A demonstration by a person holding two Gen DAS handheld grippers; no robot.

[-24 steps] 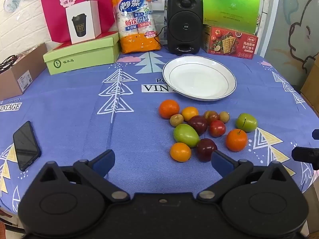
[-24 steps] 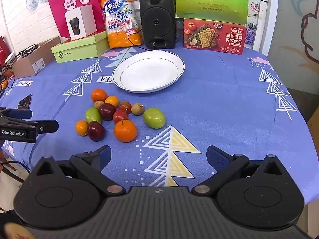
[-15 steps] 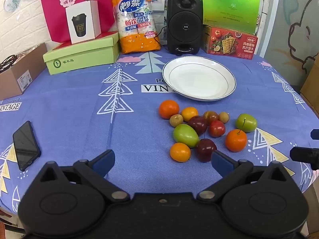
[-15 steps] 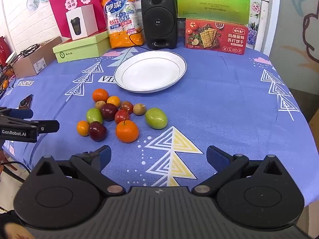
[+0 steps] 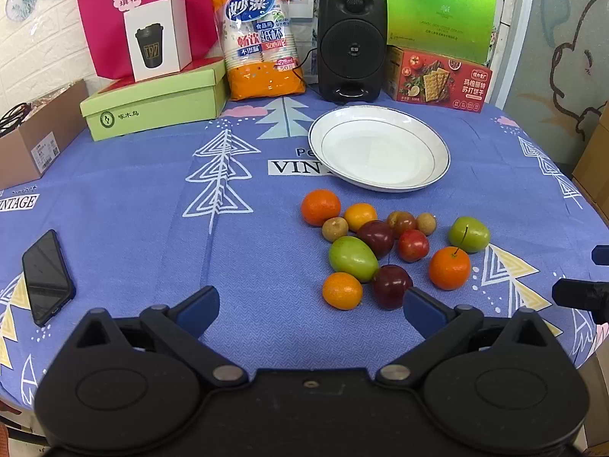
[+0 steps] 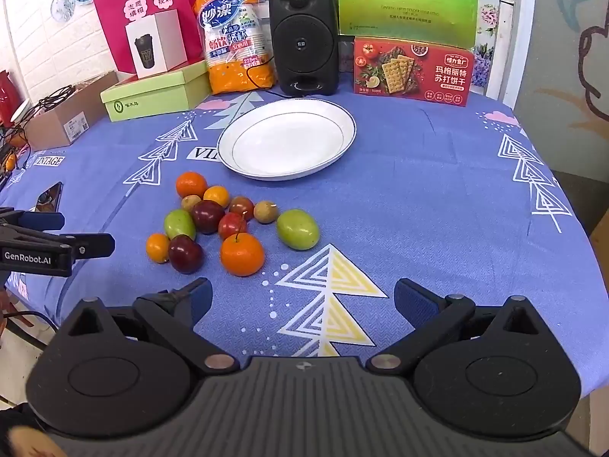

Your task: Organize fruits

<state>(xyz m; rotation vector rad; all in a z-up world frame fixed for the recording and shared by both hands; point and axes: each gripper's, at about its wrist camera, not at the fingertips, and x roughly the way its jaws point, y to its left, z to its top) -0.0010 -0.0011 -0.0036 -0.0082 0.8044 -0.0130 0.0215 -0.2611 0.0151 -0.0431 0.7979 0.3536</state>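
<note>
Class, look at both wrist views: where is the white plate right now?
The white plate sits empty on the blue tablecloth, just in front of the black speaker, with the fruit cluster lying nearer the cameras.

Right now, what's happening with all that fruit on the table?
A person holds two grippers above the table, getting ready to sort the fruit. The left gripper and right gripper are both open and empty. The fruits sit in a bunch on the blue tablecloth, and the white plate behind them has nothing in it yet.
</note>
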